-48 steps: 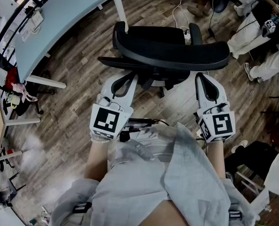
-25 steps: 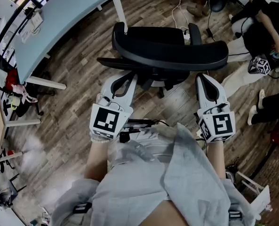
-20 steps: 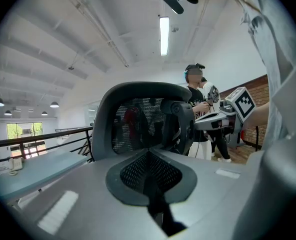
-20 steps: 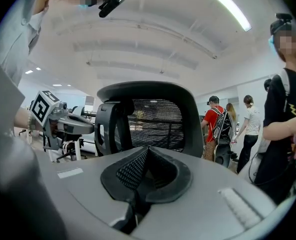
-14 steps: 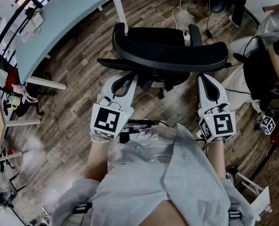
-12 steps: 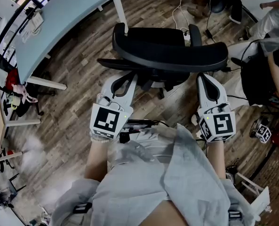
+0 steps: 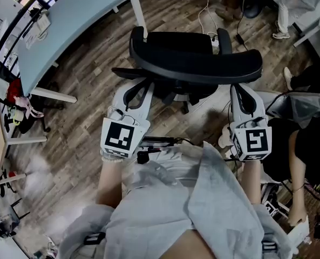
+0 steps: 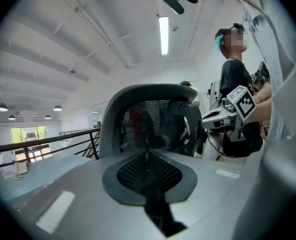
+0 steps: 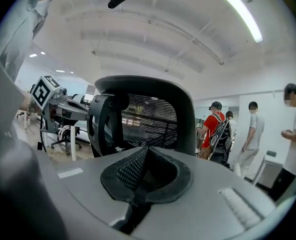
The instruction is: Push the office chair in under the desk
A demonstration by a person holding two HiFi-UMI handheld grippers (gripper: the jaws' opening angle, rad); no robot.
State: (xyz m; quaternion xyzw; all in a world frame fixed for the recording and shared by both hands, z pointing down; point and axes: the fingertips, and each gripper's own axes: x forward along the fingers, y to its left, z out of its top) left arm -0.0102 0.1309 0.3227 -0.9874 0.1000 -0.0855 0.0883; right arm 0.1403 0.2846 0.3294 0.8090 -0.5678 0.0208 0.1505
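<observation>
The black office chair stands on the wood floor with its curved backrest toward me. In the head view the pale blue desk lies at the upper left, off to the chair's left. My left gripper is shut, its tip at the backrest's lower left edge. My right gripper is also shut, at the backrest's right end. In the left gripper view the mesh backrest rises just beyond the closed left gripper. The right gripper view shows the backrest beyond the shut right gripper. Whether the tips touch the chair is hidden.
A white desk leg stands behind the chair's left side. Cables and a power strip lie on the floor beyond it. A person in dark clothes is close on my right, and several people stand further off.
Both grippers and the chair have stayed almost still. People on the right have moved about, and one now stands close beside my right gripper.
</observation>
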